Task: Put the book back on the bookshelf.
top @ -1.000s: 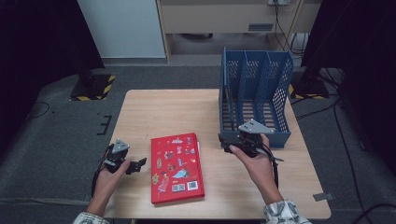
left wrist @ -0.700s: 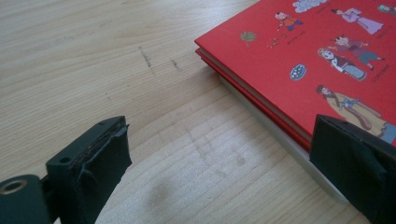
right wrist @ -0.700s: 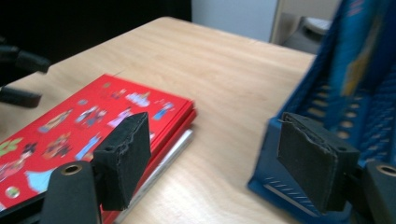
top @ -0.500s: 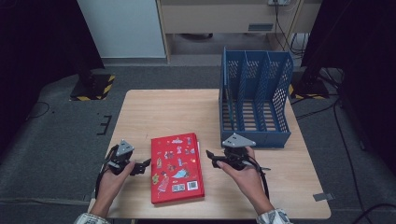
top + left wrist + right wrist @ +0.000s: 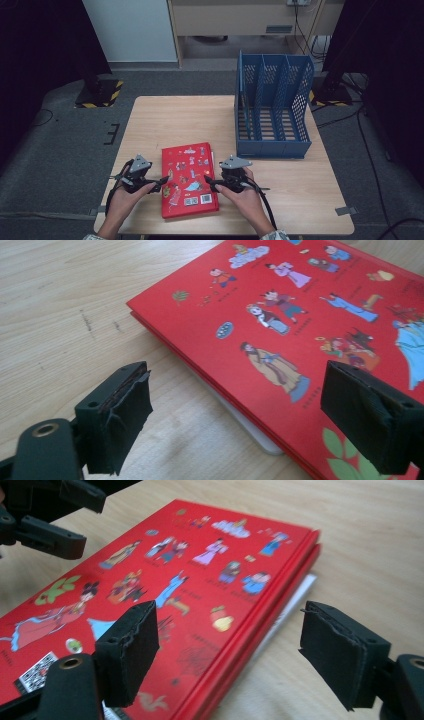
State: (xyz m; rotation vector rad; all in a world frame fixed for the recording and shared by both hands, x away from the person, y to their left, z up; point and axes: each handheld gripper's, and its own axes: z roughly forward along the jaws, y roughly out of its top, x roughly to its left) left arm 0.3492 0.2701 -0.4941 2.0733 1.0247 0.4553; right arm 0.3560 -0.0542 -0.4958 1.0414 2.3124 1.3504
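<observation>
Tabletop (image 5: 200, 120) of pale wood carries everything in the high view, with dark carpet around it. Standing at its far right is a blue perforated file rack (image 5: 272, 107) with three upright compartments, their open fronts toward the person. Nearer the person's edge, a red picture book (image 5: 189, 179) lies flat with its illustrated cover up, well apart from the rack, and a sliver of white page shows under its corner in both gripper views. On either side of the book sits a hand with its tool. The right gripper (image 5: 210, 183) is at the book's right edge, jaws spread apart; in the right gripper view one pad hangs over the cover and the other over bare wood, so the edge of the book lies between them, though neither pad presses on it. The left gripper (image 5: 164, 181) is at the book's left edge, its jaws also apart and just now closing somewhat; in the left gripper view the book's corner lies between the pads, unclamped.
</observation>
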